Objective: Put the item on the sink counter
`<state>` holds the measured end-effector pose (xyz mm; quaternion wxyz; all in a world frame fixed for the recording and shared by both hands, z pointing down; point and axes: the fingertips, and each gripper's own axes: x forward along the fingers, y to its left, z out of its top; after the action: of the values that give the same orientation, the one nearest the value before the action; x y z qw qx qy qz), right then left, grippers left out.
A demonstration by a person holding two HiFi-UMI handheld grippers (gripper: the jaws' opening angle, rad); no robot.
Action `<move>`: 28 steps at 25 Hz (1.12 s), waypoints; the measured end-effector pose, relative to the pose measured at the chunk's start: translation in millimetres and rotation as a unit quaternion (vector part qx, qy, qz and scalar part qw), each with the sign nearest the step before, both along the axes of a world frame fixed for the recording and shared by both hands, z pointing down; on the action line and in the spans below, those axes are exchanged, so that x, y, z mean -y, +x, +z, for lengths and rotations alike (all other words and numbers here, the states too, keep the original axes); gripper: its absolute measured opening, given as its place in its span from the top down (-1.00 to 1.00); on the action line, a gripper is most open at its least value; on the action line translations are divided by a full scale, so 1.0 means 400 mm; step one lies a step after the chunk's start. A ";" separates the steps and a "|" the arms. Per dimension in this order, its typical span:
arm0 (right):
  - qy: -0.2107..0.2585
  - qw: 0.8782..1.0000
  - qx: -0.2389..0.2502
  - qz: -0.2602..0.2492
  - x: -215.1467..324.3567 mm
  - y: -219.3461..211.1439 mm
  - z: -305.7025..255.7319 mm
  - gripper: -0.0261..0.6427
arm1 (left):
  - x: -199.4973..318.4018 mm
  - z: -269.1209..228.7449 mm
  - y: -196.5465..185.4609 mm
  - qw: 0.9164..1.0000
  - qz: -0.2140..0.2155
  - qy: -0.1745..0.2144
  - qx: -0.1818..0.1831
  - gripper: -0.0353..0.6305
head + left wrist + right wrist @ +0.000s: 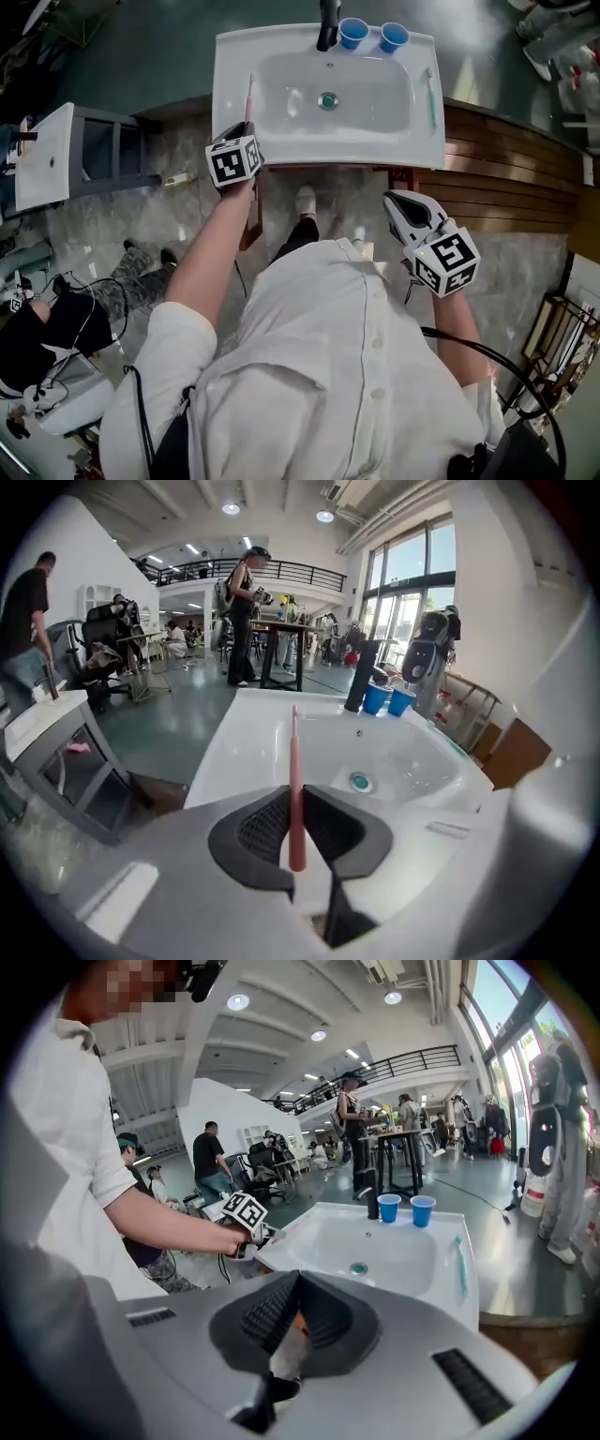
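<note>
On the counter [234, 56] the faucet [328, 23] stands at the back with two cups [353, 32] just right of it, the drain [327, 99] mid-basin, a second toothbrush [430, 98] along the right ledge, and the left gripper [242, 129] holding a toothbrush [249, 98] over the left ledge.

Glossy white sink [281, 145], smooth pink plastic toothbrush [294, 752], brown wooden slatted panel [506, 173].

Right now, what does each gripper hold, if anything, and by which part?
Left gripper: a pink toothbrush, pinched by its handle near the end. Right gripper: jaws together, nothing held.
</note>
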<state>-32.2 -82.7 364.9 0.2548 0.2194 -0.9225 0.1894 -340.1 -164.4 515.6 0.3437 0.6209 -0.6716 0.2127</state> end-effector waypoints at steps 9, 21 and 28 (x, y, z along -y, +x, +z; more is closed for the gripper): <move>-0.011 0.999 0.009 -0.029 -0.156 0.187 0.017 0.91 | -0.243 -0.021 0.214 0.999 -0.032 0.011 -0.014 0.75; -0.024 0.997 -0.001 -0.075 -0.309 0.302 0.093 0.91 | -0.524 0.125 0.398 0.998 -0.049 -0.017 -0.034 0.75; -0.039 0.992 -0.019 -0.115 -0.349 0.270 0.161 0.91 | -0.556 0.284 0.415 0.997 -0.056 -0.045 -0.042 0.75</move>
<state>75.8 56.9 429.3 0.3005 0.1056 -0.9285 0.1911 -174.0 57.9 629.2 0.4105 0.5750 -0.6798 0.1969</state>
